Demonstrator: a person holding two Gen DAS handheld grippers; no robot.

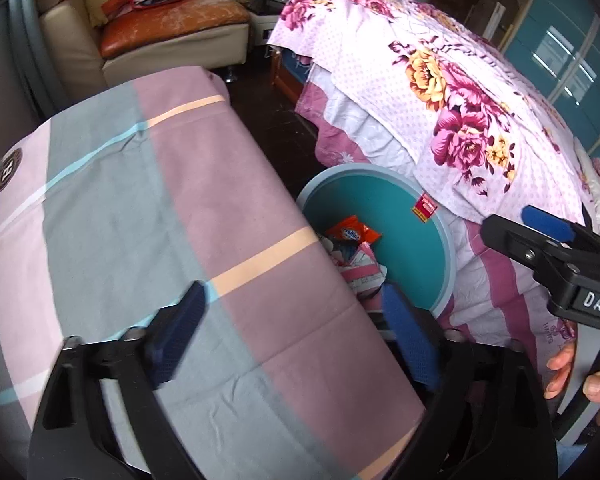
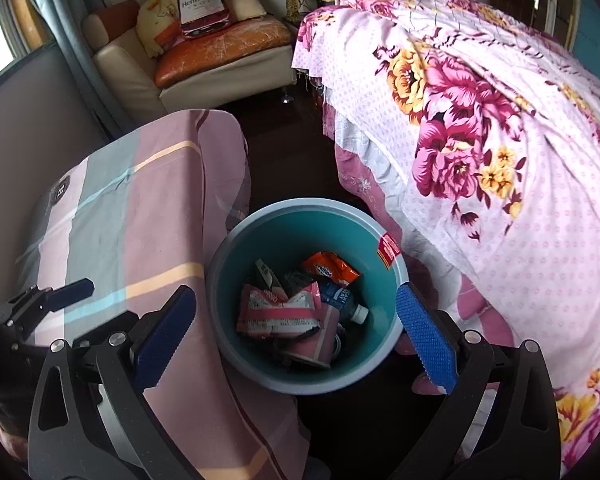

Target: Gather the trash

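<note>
A: Worktop [image 2: 112, 216] on the left, draped in a striped pink, grey and teal cloth. Left claw [image 1: 296, 332] hanging over its edge, spread wide, nothing between the blue pads [image 1: 176, 340]. Also visible at the far left of the right wrist view.

B: Same here. Then the trash bin [image 2: 260, 376], teal inside with a grey rim, squeezed between worktop and bed [image 2: 500, 140] on the dark floor. Red sticker [image 2: 388, 250] on the inner wall near the rim.

A: Packed with trash: pink and white wrappers [image 2: 280, 312] in the middle, orange snack packet [image 2: 332, 268] behind them, blue-labelled plastic bottle [image 2: 342, 300] with a white cap lying on its side to the right.

B: Right claw [image 2: 296, 336] directly above the bin, wide open too, holding nothing, blue pads on either side of the opening.

A: Floral pink bedspread on the bed filling the right side. Back left, cream armchair [image 2: 204, 72] with an orange cushion and a Hennessy bag [image 2: 202, 4] on top.
</note>
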